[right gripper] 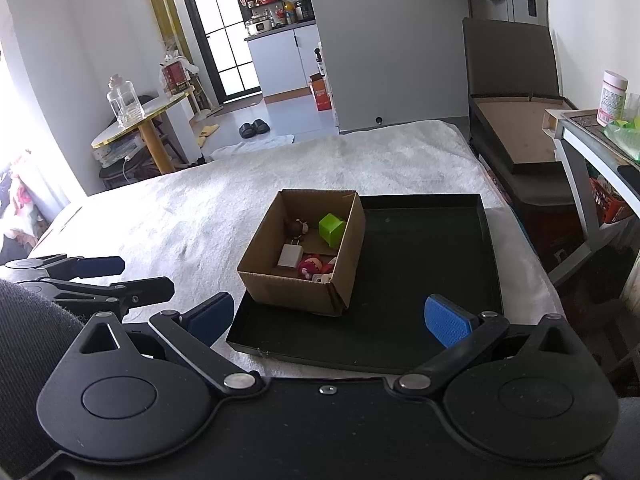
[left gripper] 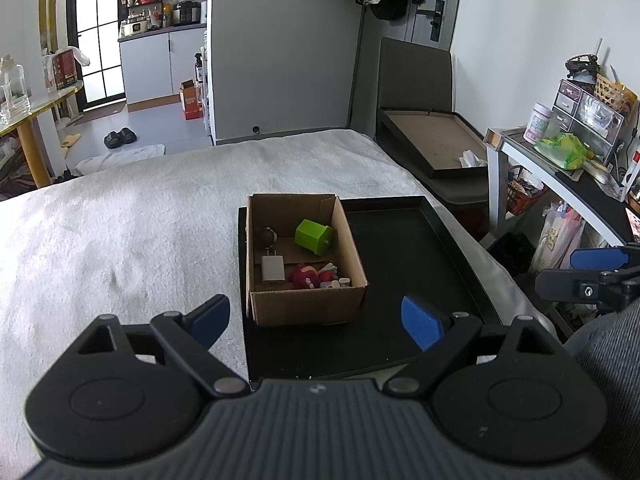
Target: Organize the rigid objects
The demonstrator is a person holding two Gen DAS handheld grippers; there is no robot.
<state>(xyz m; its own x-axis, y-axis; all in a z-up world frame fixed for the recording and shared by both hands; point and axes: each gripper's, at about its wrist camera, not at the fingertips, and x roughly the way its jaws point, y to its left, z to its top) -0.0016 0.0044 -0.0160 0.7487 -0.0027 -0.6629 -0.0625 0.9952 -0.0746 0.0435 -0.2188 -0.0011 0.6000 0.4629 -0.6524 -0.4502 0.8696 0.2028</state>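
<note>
Left tongs [left gripper: 316, 322] spread wide, blue pads apart, empty, held low just short of the black tray [left gripper: 420, 264]. Right tongs [right gripper: 330, 320] likewise spread wide and empty, hovering over the tray's near edge; also visible at the right margin of the left wrist view.

Cardboard box [left gripper: 304, 256] standing open on the left part of the tray, tray itself lying on a bed with a white fleecy cover [left gripper: 120, 216]. Inside the box: a lime-green block [left gripper: 314, 236] tilted toward the far right corner, a dark brown round figure [left gripper: 267, 236] against the left wall, a white charger plug [left gripper: 273, 269] lying flat below it, and a red toy figure [left gripper: 304, 276] with some small pale pieces at the near right corner. Rest of the tray bare black.

Dark chair with an open flat box [left gripper: 436, 140] beyond the bed on the right.
</note>
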